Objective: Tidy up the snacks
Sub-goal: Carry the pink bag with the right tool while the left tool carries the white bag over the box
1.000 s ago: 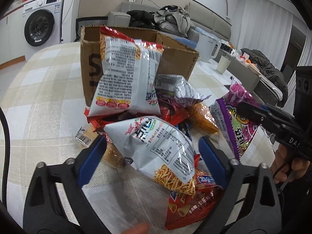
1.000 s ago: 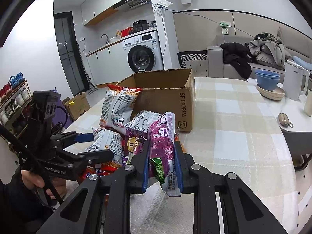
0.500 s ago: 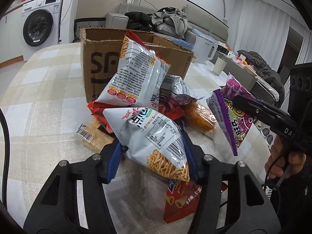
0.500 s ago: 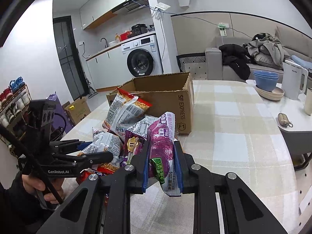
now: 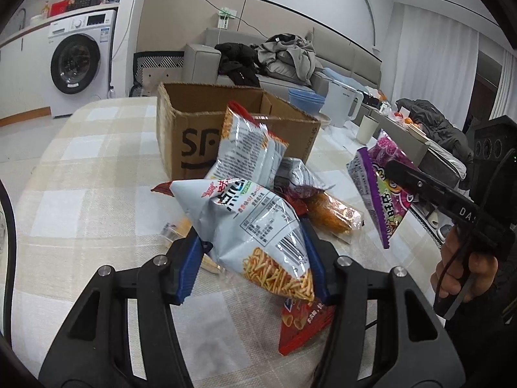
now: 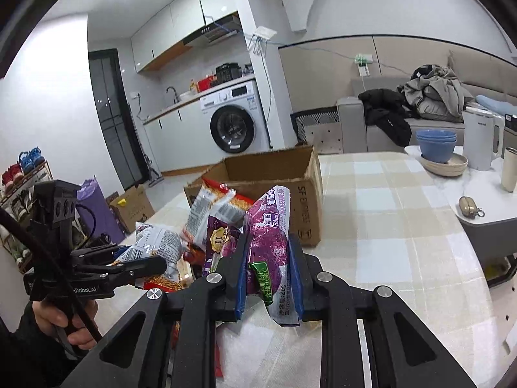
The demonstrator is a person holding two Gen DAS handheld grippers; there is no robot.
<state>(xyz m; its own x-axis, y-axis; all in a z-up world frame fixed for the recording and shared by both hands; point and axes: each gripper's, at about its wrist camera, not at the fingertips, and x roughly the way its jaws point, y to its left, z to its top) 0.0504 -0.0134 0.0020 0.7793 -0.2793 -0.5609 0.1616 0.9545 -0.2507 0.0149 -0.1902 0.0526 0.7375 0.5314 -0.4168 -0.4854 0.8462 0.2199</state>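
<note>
Left wrist view: your left hand-held gripper (image 5: 255, 258) is clamped on a silver bag of stick snacks (image 5: 252, 226), blue pads pressing both sides of it, the bag tilted with its printed sticks end toward the camera. Beneath and behind it the snack pile spreads over the checked worktop (image 5: 80, 200): a red bag (image 5: 300, 326) lies flat under the right finger, an orange snack packet (image 5: 332, 215) lies just to the right, and a white-and-red bag (image 5: 248, 152) leans upright against the front of the open cardboard box (image 5: 190, 139). A small clear-wrapped packet (image 5: 174, 231) sits on the worktop just left of the gripped bag. Over on the right, your right hand-held gripper (image 5: 400, 169) holds a purple candy bag (image 5: 381, 187) up off the worktop, well apart from the pile, with your hand (image 5: 462, 274) on the trigger.

Right wrist view: your right hand-held gripper (image 6: 268, 278) is squeezed tight on that purple candy bag (image 6: 269, 245), the bag standing upright between the blue pads. Behind it is another purple packet with a gold seal (image 6: 219, 239), then the white-and-red bag (image 6: 213, 207) resting against the cardboard box (image 6: 303, 194), which sits open-topped on the worktop (image 6: 387, 226). At left, your left hand-held gripper (image 6: 142, 260) pinches the silver bag of stick snacks (image 6: 161, 245) low over the pile. Far right on a side table stand stacked blue bowls (image 6: 436, 144) and a white kettle (image 6: 481, 142).
</note>
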